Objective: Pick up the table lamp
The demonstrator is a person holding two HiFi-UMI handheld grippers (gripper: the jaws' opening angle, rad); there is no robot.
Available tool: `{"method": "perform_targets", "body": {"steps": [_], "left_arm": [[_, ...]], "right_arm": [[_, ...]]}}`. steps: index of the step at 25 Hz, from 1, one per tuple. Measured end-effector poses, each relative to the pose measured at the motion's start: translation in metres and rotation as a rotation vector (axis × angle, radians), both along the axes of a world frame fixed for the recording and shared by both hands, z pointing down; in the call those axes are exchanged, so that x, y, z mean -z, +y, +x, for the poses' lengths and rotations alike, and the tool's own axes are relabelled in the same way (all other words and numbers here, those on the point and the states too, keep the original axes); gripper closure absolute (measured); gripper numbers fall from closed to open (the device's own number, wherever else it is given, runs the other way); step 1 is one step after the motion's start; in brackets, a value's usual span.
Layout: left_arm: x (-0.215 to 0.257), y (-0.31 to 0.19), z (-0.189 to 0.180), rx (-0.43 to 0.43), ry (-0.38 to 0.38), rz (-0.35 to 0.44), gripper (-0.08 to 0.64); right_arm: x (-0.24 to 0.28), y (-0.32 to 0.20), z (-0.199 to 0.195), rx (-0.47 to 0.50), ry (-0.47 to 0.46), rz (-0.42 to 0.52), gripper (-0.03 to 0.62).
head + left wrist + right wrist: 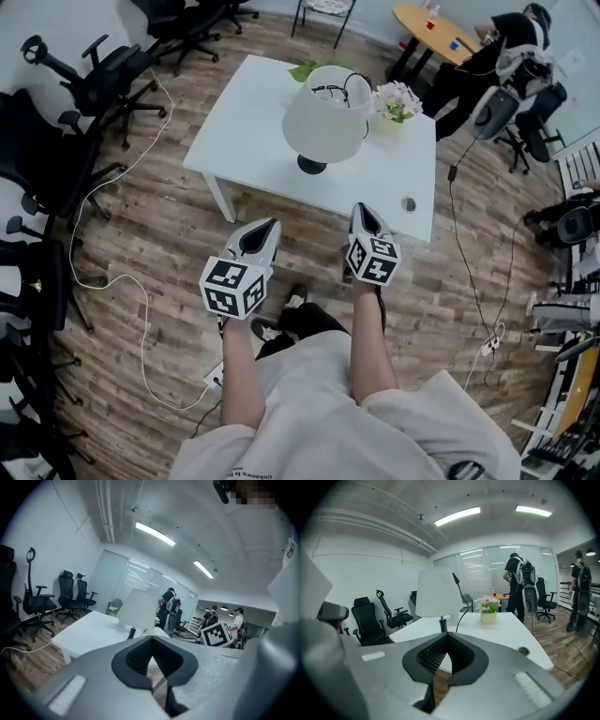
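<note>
The table lamp [325, 117] has a white shade and a black base. It stands upright near the middle of the white table [246, 131], with its black cord looped over the top of the shade. Both grippers hover in front of the table's near edge, short of the lamp. My left gripper [273, 223] is shut and holds nothing. My right gripper [360, 207] is shut and empty too. In the left gripper view the lamp [137, 611] stands ahead beyond the jaws. In the right gripper view the lamp [438, 594] is straight ahead on the table [501, 631].
A pot of flowers [396, 101] stands just right of the lamp. A round cable hole [408, 203] sits near the table's front right corner. Black office chairs [103, 75] line the left side. A white cable [141, 309] trails over the wood floor. A person [492, 52] stands at the back right.
</note>
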State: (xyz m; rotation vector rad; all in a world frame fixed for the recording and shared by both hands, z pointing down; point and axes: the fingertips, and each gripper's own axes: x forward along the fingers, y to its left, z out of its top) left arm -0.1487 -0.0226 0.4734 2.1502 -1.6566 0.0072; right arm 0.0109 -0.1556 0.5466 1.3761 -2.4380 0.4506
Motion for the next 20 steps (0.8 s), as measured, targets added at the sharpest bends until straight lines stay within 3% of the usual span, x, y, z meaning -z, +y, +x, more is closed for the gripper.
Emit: {"method": "perform_targets", "body": {"steps": [3,8,13,20], "left_arm": [[0.0,-0.027,0.006,-0.033,-0.026,-0.003,0.56],[0.015,-0.082,-0.018,-0.004,-0.075,-0.005,0.56],[0.049,-0.133,-0.028,-0.031,-0.167,0.03,0.56],[0.051,-0.18,0.0,-0.116,-0.196,0.044,0.56]], "right_arm": [[-0.008,-0.007,-0.002,-0.003,-0.01,-0.02,0.569],[-0.036,-0.018,-0.034,0.101,-0.025,-0.101,0.568],[-0.035,-0.05,-0.057,0.128,-0.05,-0.081,0.564],[-0.047,-0.078,-0.07,0.155,-0.042,-0.072,0.525]]}}
